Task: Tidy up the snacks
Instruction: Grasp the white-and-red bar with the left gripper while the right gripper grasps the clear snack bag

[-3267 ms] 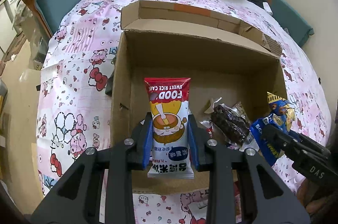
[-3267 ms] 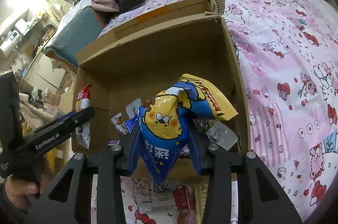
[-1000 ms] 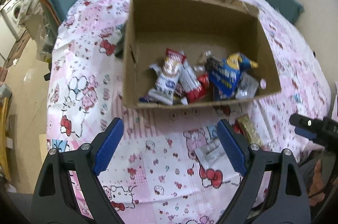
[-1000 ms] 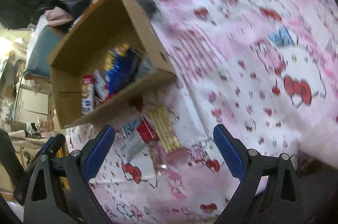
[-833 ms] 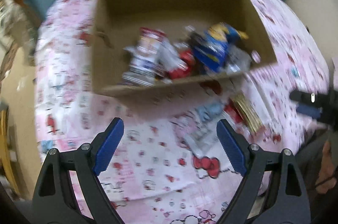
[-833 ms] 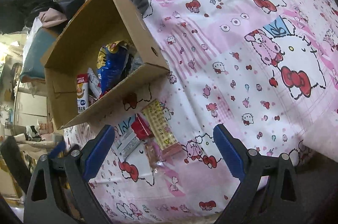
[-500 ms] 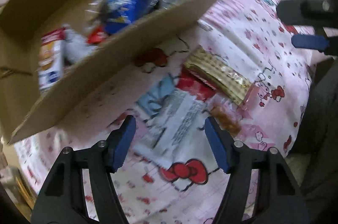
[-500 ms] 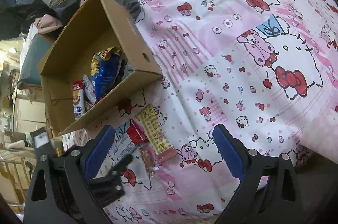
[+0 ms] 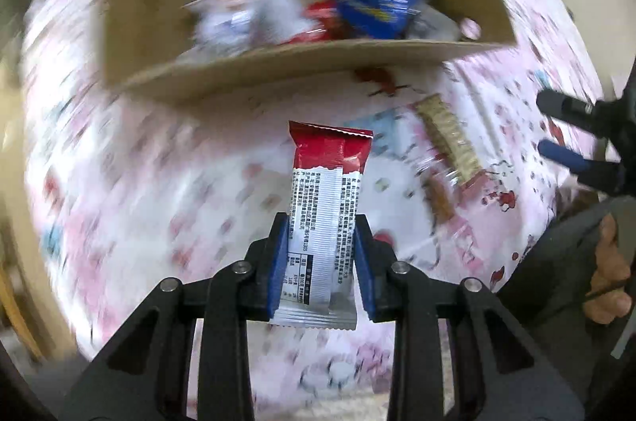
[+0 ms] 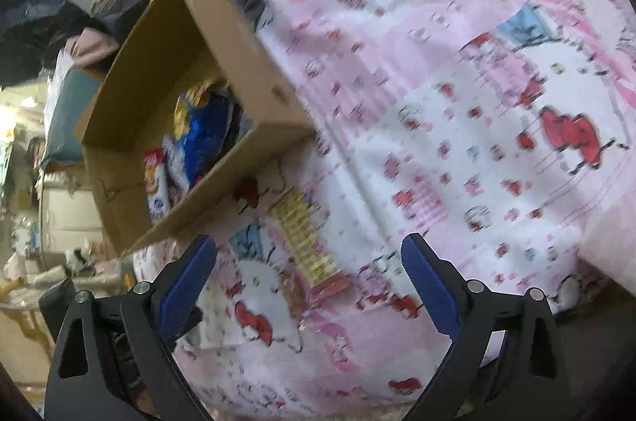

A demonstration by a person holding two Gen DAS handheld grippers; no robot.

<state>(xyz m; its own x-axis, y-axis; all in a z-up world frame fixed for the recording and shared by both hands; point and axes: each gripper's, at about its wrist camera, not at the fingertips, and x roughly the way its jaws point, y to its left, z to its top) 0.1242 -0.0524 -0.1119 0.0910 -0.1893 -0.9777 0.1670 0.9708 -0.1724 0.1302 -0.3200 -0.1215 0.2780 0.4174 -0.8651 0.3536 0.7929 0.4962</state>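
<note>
1. Left wrist view: a red-and-white snack packet (image 9: 324,218) is clamped at its lower half by the left gripper (image 9: 321,258), short of the cardboard box (image 9: 278,67). The free upper end could catch the box's near wall and be dragged loose. The grip itself is seen only here.

2. Right wrist view: the right gripper (image 10: 308,282) is spread wide, holding nothing, above a yellow wafer bar (image 10: 306,238) left on the bedsheet (image 10: 457,103). A hurried closure could bunch the fabric. The box's right outer side is shown only here.

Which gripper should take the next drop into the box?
Left. The left gripper is already shut on the red-and-white snack packet, facing the cardboard box. The right gripper is open and holds nothing.
</note>
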